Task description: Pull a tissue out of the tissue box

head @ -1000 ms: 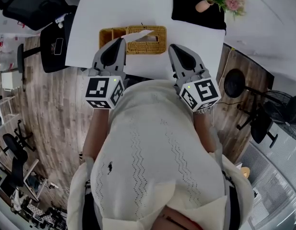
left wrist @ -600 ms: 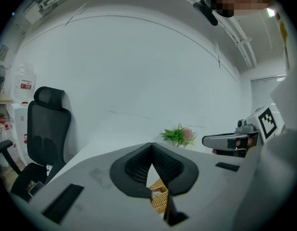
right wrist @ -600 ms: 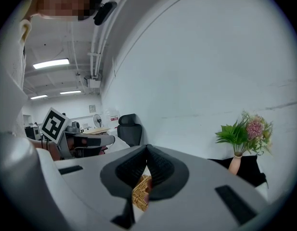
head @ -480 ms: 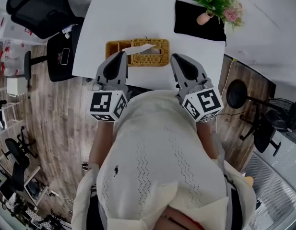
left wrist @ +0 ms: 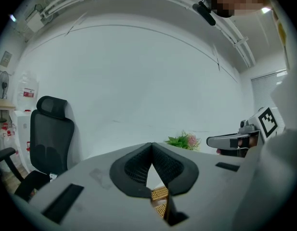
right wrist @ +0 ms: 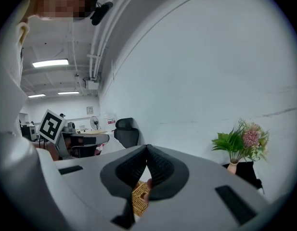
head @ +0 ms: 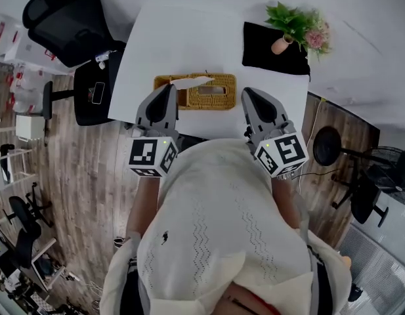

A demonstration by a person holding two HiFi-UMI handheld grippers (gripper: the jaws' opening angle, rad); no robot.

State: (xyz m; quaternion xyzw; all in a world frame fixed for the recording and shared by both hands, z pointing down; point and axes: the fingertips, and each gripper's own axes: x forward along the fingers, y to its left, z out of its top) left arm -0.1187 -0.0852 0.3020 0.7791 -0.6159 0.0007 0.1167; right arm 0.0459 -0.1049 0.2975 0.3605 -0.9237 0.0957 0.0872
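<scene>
Table [head: 189,44] white, holds tissue box [head: 212,98] | wood floor [head: 77,176], office chair [head: 64,15] | left gripper [head: 168,90], right gripper [head: 249,93]: jaws closed

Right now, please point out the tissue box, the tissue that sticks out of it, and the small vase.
tissue box [head: 228,93]: head view, on its woven top, right of the opening.
tissue [head: 189,81]: head view, middle of the white sheet.
vase [head: 279,44]: head view, on its body, below the leaves.

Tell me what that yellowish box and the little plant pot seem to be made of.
The tissue box looks like woven wicker or rattan, matte golden-tan: a basket weave shows. The plant pot looks smooth, pinkish-tan, perhaps ceramic; too small to tell.
</scene>
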